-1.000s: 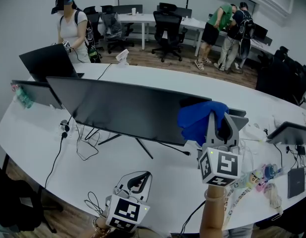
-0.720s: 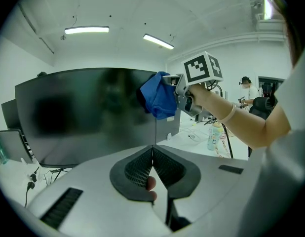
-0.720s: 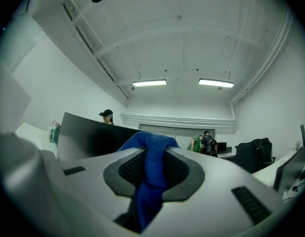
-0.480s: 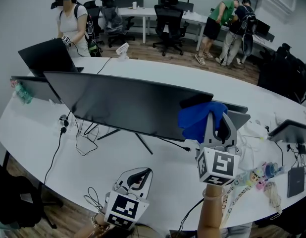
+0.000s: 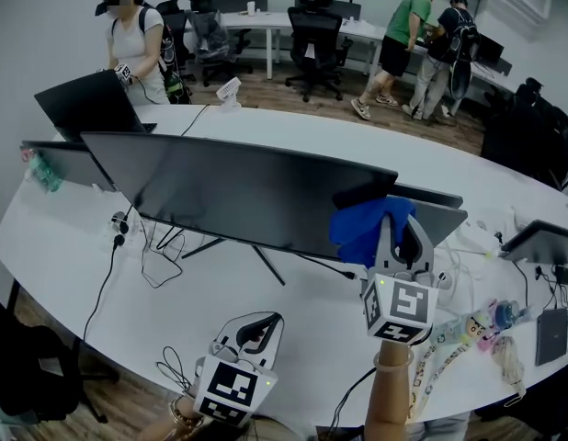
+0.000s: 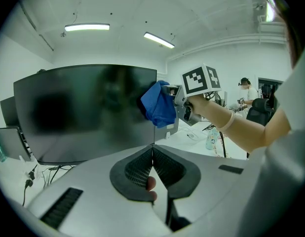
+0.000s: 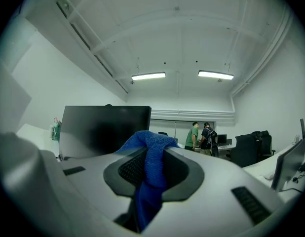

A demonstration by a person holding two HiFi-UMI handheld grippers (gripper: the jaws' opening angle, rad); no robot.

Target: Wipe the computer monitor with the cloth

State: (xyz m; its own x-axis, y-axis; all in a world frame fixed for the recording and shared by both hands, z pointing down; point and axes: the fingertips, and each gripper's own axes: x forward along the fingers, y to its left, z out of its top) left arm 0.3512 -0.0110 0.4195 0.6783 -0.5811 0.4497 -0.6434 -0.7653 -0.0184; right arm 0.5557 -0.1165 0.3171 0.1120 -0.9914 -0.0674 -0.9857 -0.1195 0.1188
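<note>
- One blue cloth (image 5: pixel 369 228) is clamped in the right tongs (image 5: pixel 401 220). The jaws are closed on it, and its folds bulge past the tips and trail down between them.
- From the head view, the cloth sits at the 4 o'clock corner of the monitor (image 5: pixel 238 196). Whether it touches the dark screen cannot be told.
- The monitor stands on a curved white worktop (image 5: pixel 293 329), with cables looping under it at 7 o'clock.
- At 7 o'clock from the cloth, the left tongs (image 5: pixel 262 324) hang near the worktop's front edge, well apart from the monitor. Their jaws meet tip to tip with nothing between them.
- At 10 o'clock an open laptop (image 5: pixel 89 108) rests on the worktop, with a person (image 5: pixel 137 49) just behind it.
</note>
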